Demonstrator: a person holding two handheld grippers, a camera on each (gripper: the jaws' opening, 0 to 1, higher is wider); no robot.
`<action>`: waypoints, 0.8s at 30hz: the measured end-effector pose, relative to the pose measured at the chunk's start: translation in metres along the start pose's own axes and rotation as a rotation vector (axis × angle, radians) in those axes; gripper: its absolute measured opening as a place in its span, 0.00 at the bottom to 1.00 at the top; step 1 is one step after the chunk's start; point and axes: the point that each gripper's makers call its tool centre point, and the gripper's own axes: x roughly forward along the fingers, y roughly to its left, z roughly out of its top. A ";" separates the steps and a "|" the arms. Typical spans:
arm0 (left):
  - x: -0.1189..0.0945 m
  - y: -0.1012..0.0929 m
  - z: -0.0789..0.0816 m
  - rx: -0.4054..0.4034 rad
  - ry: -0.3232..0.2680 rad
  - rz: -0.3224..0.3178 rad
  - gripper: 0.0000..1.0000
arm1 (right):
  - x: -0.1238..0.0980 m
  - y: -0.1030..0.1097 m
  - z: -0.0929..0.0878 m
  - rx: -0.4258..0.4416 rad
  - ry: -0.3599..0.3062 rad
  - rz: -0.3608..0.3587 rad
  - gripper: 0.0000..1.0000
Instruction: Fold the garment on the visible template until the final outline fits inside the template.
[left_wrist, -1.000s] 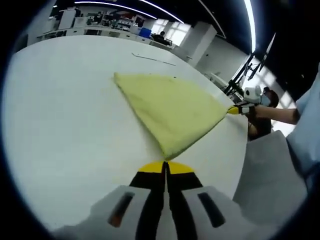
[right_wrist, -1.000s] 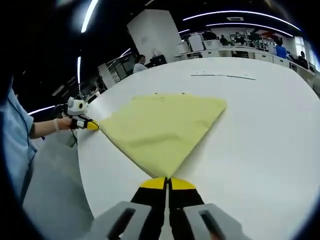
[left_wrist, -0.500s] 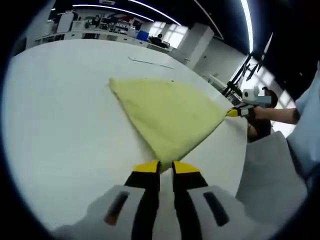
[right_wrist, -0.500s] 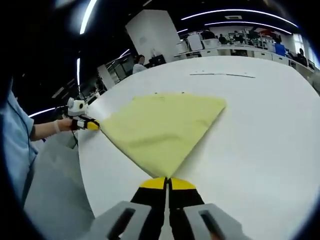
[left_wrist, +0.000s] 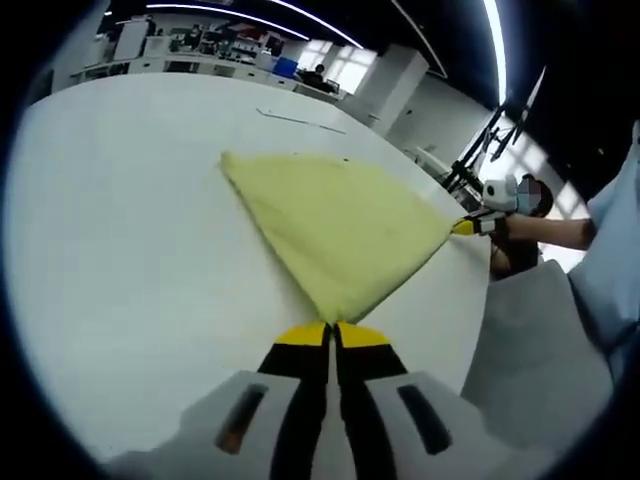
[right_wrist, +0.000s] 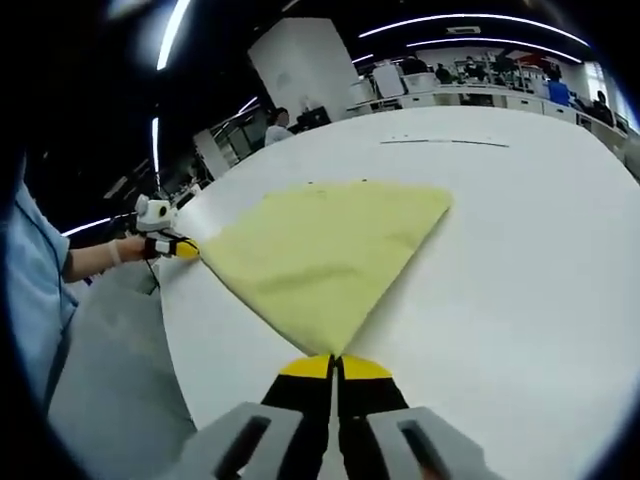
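Left gripper view, then right gripper view: we pinch two corners of the yellow garment on the white table.

In the left gripper view, our left gripper (left_wrist: 331, 331) sits bottom centre, jaws closed on the near corner of the yellow garment (left_wrist: 335, 222), which spreads up toward centre on the white table (left_wrist: 120, 230); our right gripper (left_wrist: 465, 227) grips its corner at right. In the right gripper view, our right gripper (right_wrist: 335, 362) clamps the garment's (right_wrist: 325, 250) near corner at bottom centre, and the left gripper (right_wrist: 185, 249) holds the corner at left on the table (right_wrist: 520, 260).
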 end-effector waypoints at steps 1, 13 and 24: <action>-0.001 -0.001 -0.002 -0.001 0.001 -0.001 0.00 | -0.001 0.001 -0.001 0.007 -0.003 0.001 0.00; -0.016 -0.011 -0.024 -0.037 -0.003 -0.004 0.00 | -0.008 0.022 -0.028 0.041 0.020 0.023 0.00; -0.014 -0.009 -0.030 -0.044 0.002 -0.001 0.00 | -0.007 0.023 -0.030 0.038 0.020 0.003 0.00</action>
